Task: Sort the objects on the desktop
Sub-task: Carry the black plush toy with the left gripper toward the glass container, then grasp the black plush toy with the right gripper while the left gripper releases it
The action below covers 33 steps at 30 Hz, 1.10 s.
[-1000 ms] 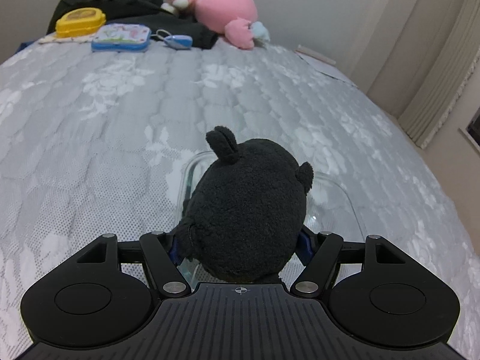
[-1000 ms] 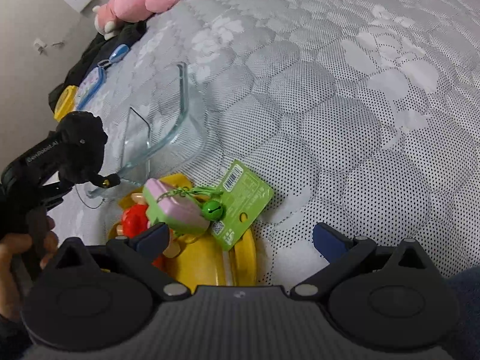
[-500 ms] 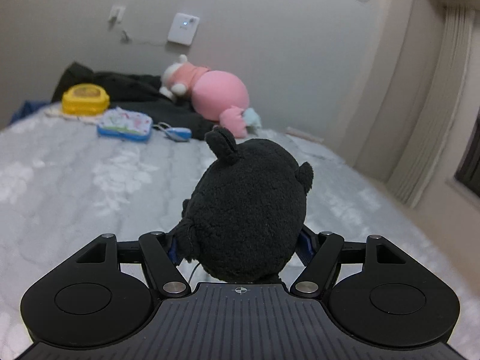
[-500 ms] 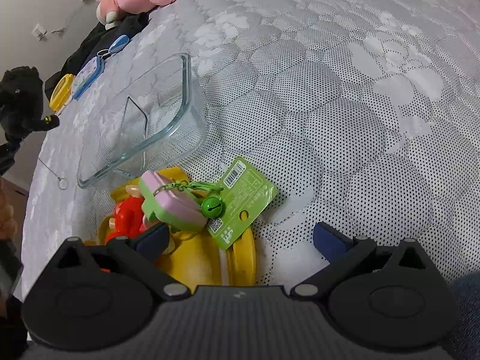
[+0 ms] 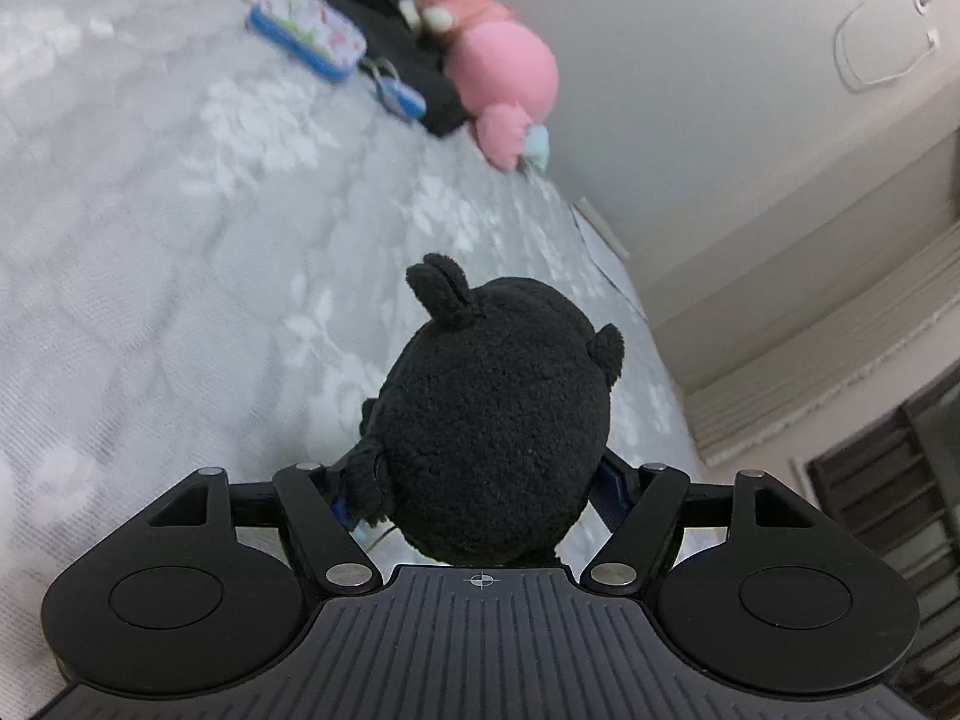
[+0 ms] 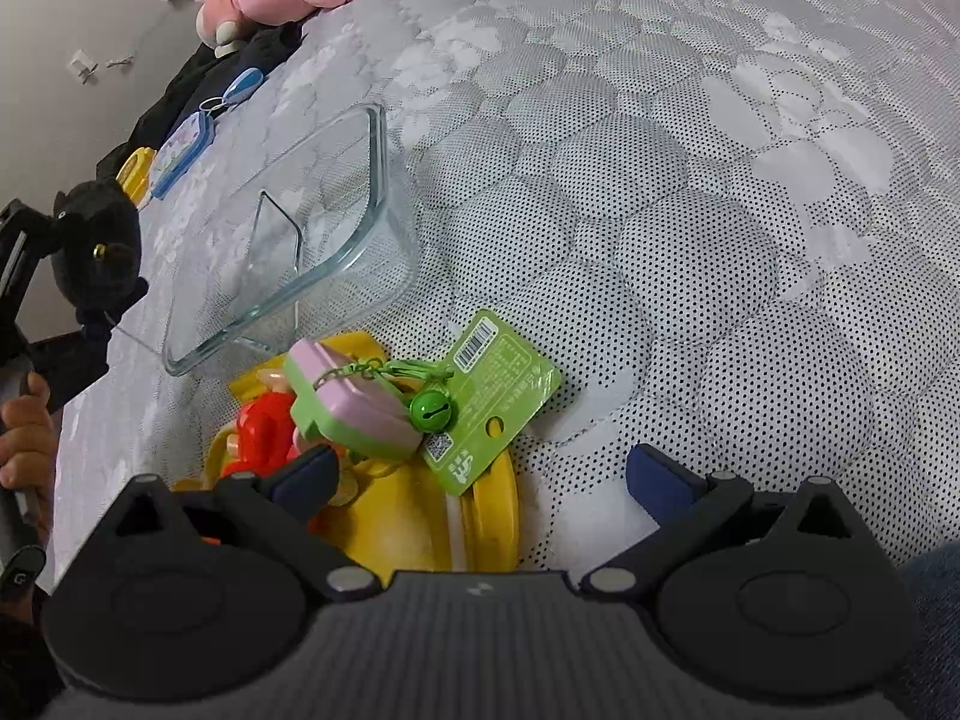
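Black plush toy [image 5: 492,414] sits clamped in the left claw [image 5: 480,480], held above the bed [image 5: 180,210], apparently left of the glass dish [image 6: 288,264]. The right claw [image 6: 480,471] gapes wide, holding nothing, over the yellow tray [image 6: 384,534] and green-pink keychain [image 6: 354,408].

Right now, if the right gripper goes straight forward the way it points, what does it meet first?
Probably the green tag with the green bell, lying just ahead between the open fingers of the right gripper; depth is unclear.
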Each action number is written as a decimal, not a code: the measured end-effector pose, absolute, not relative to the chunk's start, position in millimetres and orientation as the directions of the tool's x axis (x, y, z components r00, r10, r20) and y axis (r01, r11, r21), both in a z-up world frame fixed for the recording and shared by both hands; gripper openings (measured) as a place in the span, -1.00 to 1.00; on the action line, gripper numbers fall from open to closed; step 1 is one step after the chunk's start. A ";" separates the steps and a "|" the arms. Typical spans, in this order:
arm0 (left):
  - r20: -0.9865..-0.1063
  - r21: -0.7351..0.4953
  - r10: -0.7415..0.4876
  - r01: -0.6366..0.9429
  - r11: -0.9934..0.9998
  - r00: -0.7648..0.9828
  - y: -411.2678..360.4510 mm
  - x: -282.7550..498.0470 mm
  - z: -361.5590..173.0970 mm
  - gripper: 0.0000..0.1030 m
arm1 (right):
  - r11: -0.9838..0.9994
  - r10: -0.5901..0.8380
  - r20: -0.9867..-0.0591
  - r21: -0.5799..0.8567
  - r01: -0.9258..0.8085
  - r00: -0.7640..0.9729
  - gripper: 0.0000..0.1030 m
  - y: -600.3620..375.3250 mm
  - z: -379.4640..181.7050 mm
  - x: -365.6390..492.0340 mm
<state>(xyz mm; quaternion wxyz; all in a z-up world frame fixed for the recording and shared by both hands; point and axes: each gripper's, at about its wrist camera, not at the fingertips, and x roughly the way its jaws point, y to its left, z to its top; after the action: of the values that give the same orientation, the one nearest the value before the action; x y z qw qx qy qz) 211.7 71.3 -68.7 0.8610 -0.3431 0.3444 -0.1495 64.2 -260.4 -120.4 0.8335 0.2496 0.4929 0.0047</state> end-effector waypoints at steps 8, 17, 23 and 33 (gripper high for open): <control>-0.538 -0.420 -0.345 0.110 0.901 0.769 29.1 202.6 -55.0 0.50 | 0.875 0.260 -0.820 0.424 0.235 0.510 0.99 -259.9 -121.2 64.6; -0.563 -0.311 -0.304 0.144 0.940 0.769 7.5 203.2 -69.5 0.79 | 0.875 0.259 -0.820 0.423 0.236 0.511 0.99 -257.7 -120.1 66.5; -0.519 -0.348 -0.309 0.134 0.928 0.797 18.1 197.7 -56.7 0.81 | 0.863 0.270 -0.815 0.442 0.247 0.513 0.99 -260.7 -122.0 69.0; -0.418 -0.746 -0.567 0.088 0.660 0.710 55.9 214.5 -67.3 0.48 | 0.884 0.267 -0.821 0.417 0.210 0.504 0.99 -251.8 -122.5 72.1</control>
<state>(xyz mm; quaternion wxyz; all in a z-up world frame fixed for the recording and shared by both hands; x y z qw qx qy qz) 214.5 55.9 -67.3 0.8497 -0.3648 0.3285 -0.1926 72.1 -251.8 -122.5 0.8335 0.2399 0.4975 0.0170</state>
